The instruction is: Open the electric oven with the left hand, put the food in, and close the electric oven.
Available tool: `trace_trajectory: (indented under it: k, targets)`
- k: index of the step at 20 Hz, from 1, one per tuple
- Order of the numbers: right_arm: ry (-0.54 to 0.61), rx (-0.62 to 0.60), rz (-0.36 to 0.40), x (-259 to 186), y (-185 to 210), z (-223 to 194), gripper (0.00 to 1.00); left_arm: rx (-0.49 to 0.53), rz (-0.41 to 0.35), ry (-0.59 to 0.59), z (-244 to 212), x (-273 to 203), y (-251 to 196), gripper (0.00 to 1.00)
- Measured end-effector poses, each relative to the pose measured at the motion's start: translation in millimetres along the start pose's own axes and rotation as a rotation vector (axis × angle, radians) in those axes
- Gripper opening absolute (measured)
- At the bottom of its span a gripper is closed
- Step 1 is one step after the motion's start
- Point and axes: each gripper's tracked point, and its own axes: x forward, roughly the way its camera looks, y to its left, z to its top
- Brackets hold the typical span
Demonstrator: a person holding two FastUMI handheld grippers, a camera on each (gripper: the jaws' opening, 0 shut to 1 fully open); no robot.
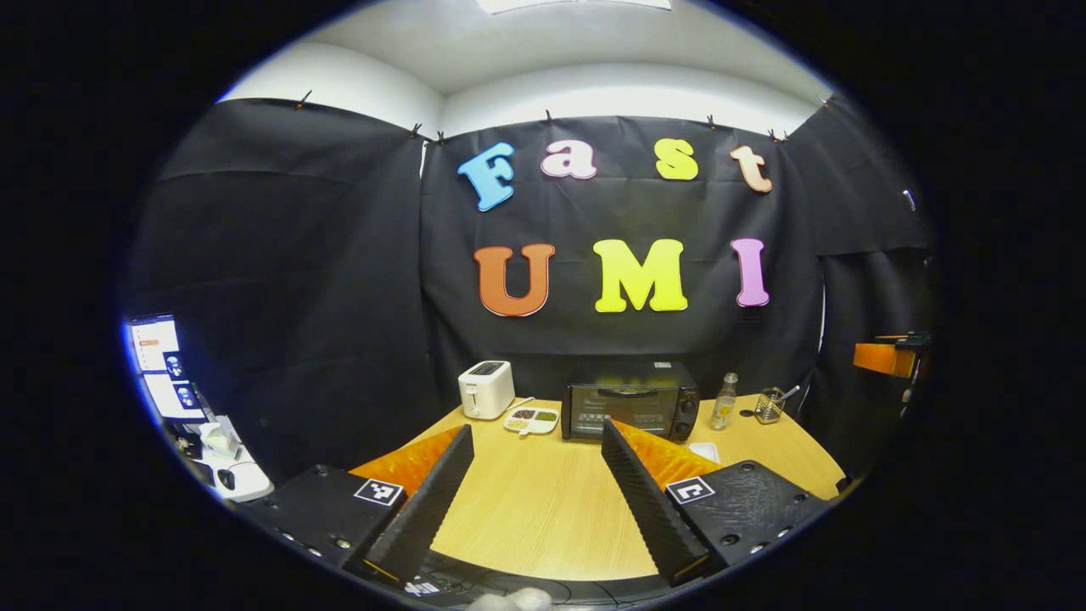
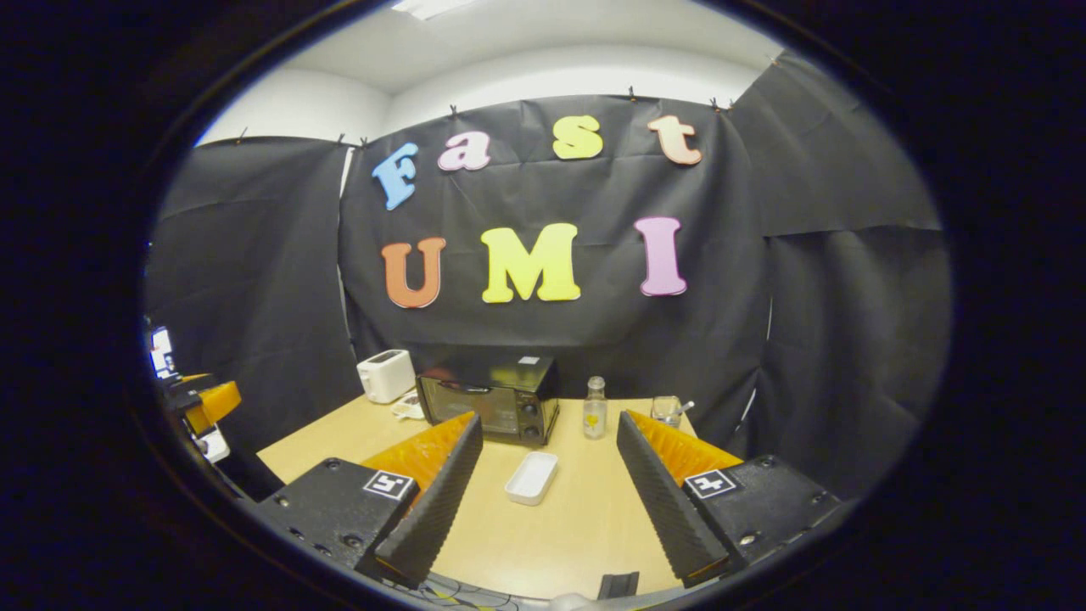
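Oven: oven (image 1: pixel 629 410) sat at the back of the table (image 1: pixel 543 501), door shut, long handle lying sideways across the top of the door.
Left gripper: left gripper (image 1: pixel 537 484) was spread wide, holding nothing, and the oven lay straight ahead of it, a bit to its right, well apart.
Right gripper: right gripper (image 2: pixel 550 488) was spread wide too, holding nothing; the oven was ahead of it and to its left.
Food dish: small white dish (image 2: pixel 532 476) lay in front of the oven, nearer the right gripper; I could not tell what was in it.
Beside the oven: toaster (image 1: pixel 485 389) on one side, bottle (image 1: pixel 724 401) on the other.
Next move: left gripper probably needed to go forward to the handle.
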Motion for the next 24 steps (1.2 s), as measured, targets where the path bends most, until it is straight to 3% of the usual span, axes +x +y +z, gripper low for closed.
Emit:
trace_trajectory:
  k: [1, 3, 4, 7, 11, 12, 13, 14, 20, 24]
  targets:
    - [-0.014, -0.001, -0.010, -4.0, 2.2, 3.8, 1.00, 0.001, -0.009, -0.005, 2.0, -2.3, 2.9, 0.96]
    - [-0.019, -0.001, -0.032, -7.4, 6.3, 5.4, 0.96, -0.006, -0.040, -0.014, 5.4, -1.6, 0.3, 0.97]
    - [-0.016, 0.003, -0.049, -10.9, 6.8, 5.2, 1.00, -0.009, -0.062, -0.017, 5.7, -1.3, -2.3, 0.97]
    - [-0.044, 0.021, -0.084, -19.9, 13.2, 11.1, 0.96, 0.011, -0.117, -0.029, 10.0, 5.7, -8.5, 0.97]
    - [-0.054, 0.012, -0.124, -31.1, 17.5, 8.1, 1.00, 0.012, -0.175, -0.058, 19.4, 13.7, -14.6, 0.96]
    - [-0.057, 0.013, -0.131, -34.1, 18.8, 7.8, 0.96, 0.016, -0.182, -0.059, 20.7, 16.4, -15.5, 0.97]
    - [-0.061, 0.013, -0.136, -35.6, 20.1, 7.6, 1.00, 0.018, -0.189, -0.057, 20.7, 16.3, -16.3, 0.97]
    - [-0.061, 0.012, -0.140, -37.2, 20.9, 7.3, 0.96, 0.018, -0.197, -0.059, 23.7, 16.8, -18.3, 0.97]
    - [-0.060, 0.005, -0.153, -41.6, 24.2, 9.9, 1.00, 0.020, -0.220, -0.074, 29.0, 19.7, -25.4, 0.96]
    - [-0.065, -0.001, -0.150, -43.9, 28.0, 11.4, 0.96, 0.016, -0.230, -0.085, 33.4, 17.9, -28.8, 0.96]
